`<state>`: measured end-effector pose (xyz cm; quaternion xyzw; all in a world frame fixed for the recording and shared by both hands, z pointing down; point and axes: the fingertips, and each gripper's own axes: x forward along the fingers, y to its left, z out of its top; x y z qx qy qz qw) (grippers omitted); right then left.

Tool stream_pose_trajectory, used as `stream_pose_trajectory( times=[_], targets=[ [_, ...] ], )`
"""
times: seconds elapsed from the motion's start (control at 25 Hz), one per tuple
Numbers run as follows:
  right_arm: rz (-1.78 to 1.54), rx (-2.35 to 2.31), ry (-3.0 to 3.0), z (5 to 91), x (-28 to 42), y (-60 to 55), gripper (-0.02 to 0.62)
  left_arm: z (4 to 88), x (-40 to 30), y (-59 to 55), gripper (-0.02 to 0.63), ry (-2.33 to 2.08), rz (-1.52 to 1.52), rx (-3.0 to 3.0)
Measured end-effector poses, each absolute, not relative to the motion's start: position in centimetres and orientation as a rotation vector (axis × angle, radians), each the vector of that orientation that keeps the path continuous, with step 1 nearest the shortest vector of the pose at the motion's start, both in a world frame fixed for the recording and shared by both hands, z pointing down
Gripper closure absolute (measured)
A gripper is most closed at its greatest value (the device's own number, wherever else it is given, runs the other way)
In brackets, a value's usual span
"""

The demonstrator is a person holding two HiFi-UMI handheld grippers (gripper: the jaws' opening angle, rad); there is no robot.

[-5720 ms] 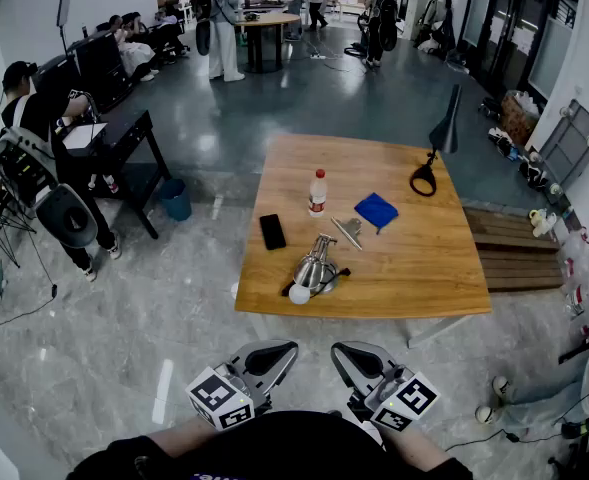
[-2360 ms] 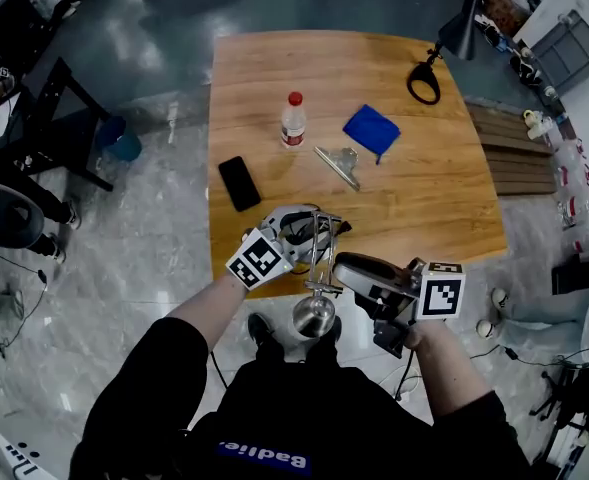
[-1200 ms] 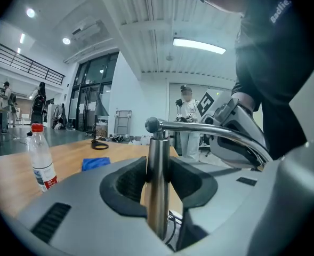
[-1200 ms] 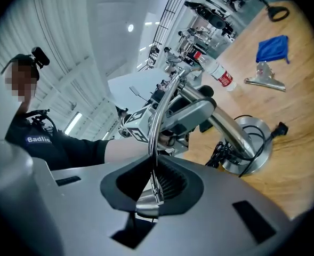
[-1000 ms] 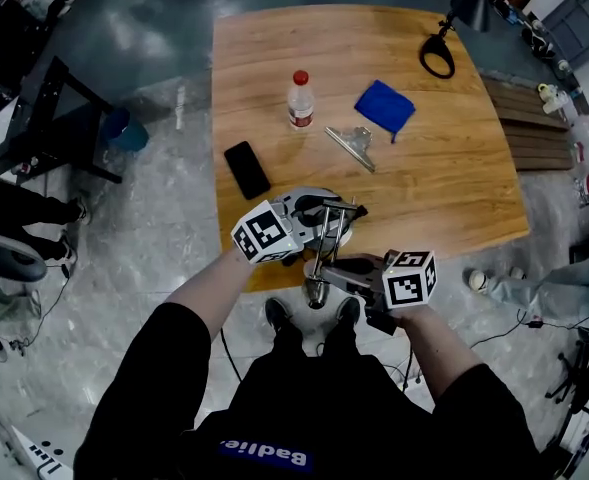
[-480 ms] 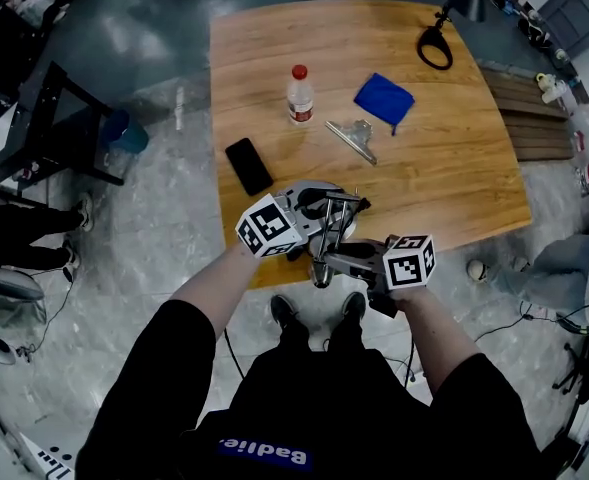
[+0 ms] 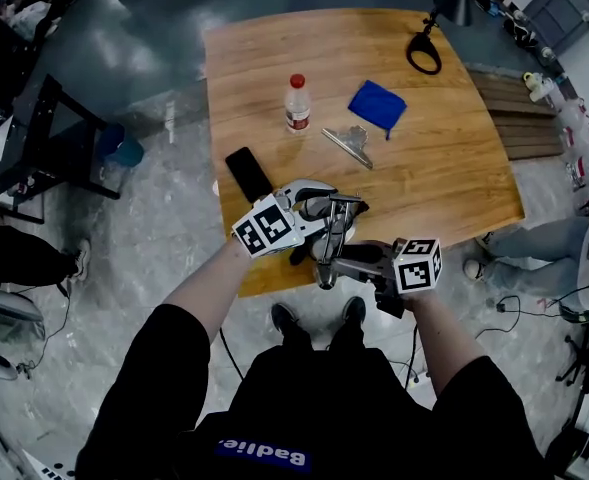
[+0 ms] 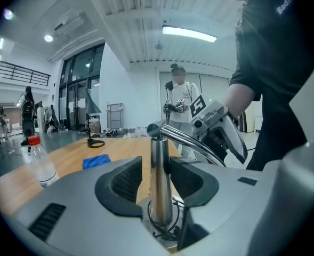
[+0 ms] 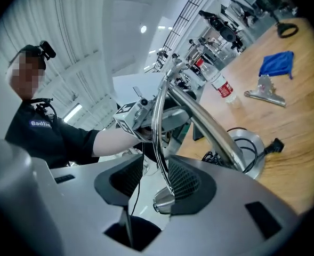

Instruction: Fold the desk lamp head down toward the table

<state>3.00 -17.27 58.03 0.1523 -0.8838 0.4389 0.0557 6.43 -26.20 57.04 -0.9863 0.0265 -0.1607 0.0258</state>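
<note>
Wooden table (image 7: 454, 168) on glossy grey floor (image 7: 124, 228) bears bottle (image 7: 296, 103), phone (image 7: 247, 174), blue cloth (image 7: 377, 102).

L claw (image 8: 158, 179) jaws just been opening, now wide. Chrome lamp post (image 8: 160, 148) upright btwn them, gap on its left side. Lamp arm (image 8: 195, 143) runs right toward R claw (image 8: 235, 149). Bottle (image 8: 40, 162) & blue cloth (image 8: 96, 161) on wood surface (image 8: 18, 188), left.

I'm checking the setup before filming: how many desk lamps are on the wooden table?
2. A chrome desk lamp stands at the wooden table's near edge; a black desk lamp sits at the far right corner. No others show.
</note>
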Motion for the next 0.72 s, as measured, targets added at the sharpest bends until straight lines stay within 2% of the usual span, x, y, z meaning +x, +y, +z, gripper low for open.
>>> stream_pose_trajectory(
  times=[0.4,0.56,0.72],
  targets=[
    [1.253,0.676,-2.75,54.4,4.6,-15.7,0.462,55.3,0.0,-26.7,0.453,0.403,-0.301,-3.184],
    [1.237,0.702,-2.788,52.5,5.0,-13.5,0.462,54.0,-1.6,-23.7,0.453,0.636,-0.204,-3.272],
    [1.069,0.706,-2.837,50.9,6.0,-10.9,0.463,51.5,-1.9,-18.9,0.453,0.799,-0.151,-3.296]
  ],
)
